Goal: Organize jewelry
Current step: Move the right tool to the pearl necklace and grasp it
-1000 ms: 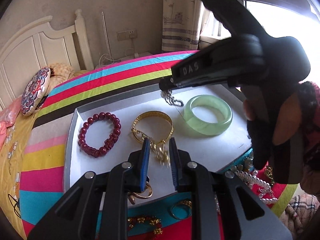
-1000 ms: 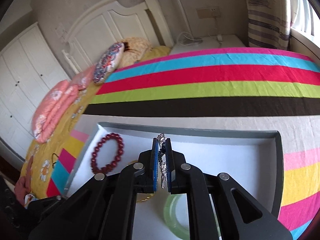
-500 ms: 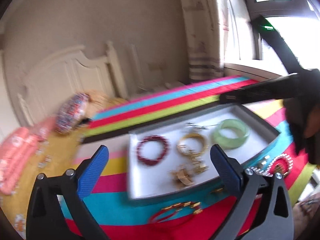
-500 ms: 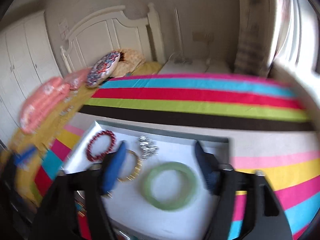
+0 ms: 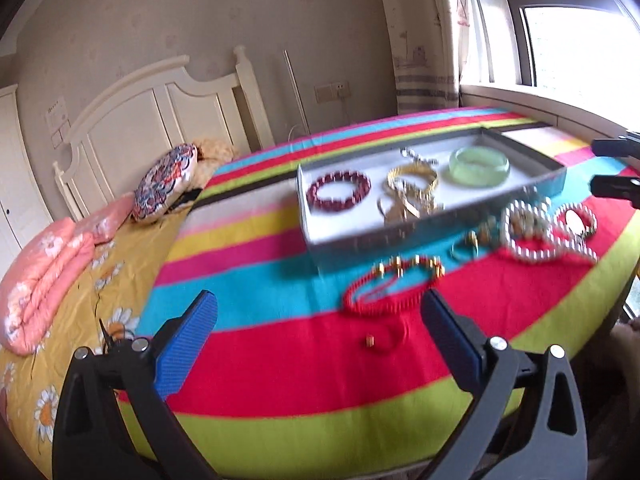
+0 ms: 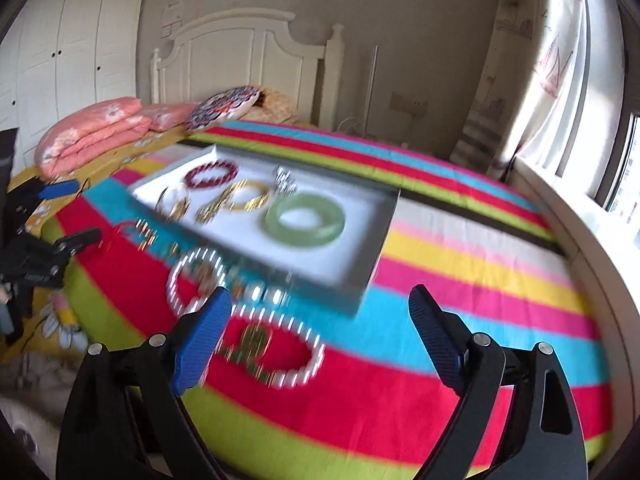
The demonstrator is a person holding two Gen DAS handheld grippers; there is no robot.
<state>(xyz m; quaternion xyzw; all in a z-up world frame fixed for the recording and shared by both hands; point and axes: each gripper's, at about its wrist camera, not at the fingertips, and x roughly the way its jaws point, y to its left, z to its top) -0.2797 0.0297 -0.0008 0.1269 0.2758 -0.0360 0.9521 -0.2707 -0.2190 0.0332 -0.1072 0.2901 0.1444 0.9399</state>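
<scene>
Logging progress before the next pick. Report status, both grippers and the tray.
Left gripper open, empty; right gripper opening, empty. Shallow grey tray holds green jade bangle, dark red bead bracelet. White pearl strand outside it. Nothing blocking.

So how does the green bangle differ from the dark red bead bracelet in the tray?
The green bangle is one solid, smooth, translucent pale green ring; the dark red bead bracelet is a loop of many small round beads. The bangle's band is thick and broad, while the bracelet's strand is thin. The bangle lies at one end of the tray, the bracelet at the other. Both lie flat on its white floor.
</scene>
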